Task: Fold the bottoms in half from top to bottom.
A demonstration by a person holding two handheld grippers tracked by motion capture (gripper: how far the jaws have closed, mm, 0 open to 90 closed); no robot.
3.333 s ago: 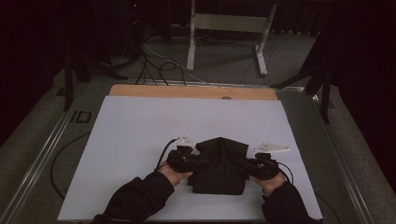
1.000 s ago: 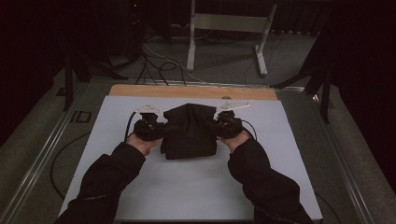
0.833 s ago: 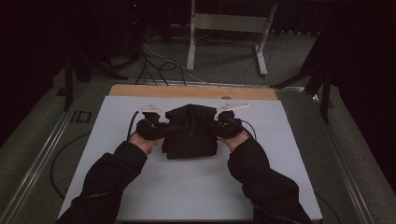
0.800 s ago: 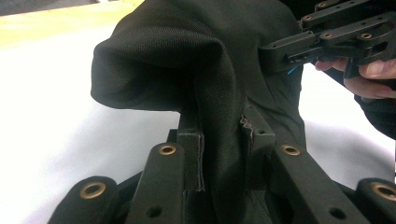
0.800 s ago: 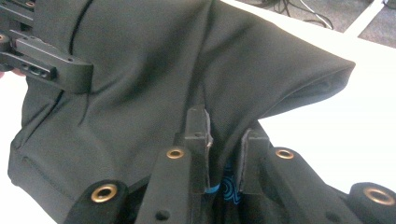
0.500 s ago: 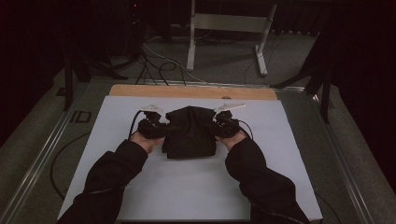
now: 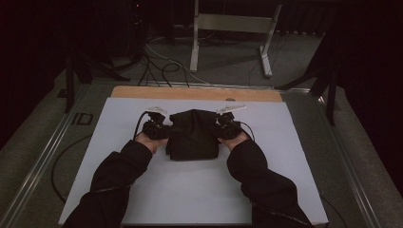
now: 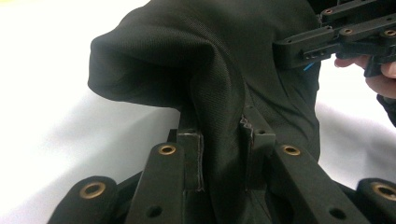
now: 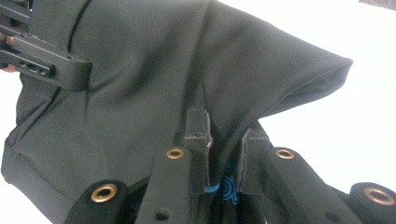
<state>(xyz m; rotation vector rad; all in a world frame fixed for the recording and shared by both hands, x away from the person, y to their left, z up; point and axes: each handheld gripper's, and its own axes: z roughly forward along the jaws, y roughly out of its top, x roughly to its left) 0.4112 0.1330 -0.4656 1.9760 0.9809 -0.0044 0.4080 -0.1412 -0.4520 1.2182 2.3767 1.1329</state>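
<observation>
The folded black fabric garment (image 7: 194, 134) lies on the white table surface (image 7: 190, 194), long axis from 12 to 6 o'clock. The left gripper (image 7: 156, 129) clamps its 9 o'clock edge; the right gripper (image 7: 227, 128) clamps its 3 o'clock edge, equally near.

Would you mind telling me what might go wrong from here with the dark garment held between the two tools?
1. Each tool pinches just a narrow fold of the dark garment: the left tool and the right tool might lose it if pulled apart.
2. The cloth bulges in loose folds beside the pads, so it may settle creased on the white table top.
3. A blue printed patch sits between the right tool's pads and could be marked.
</observation>
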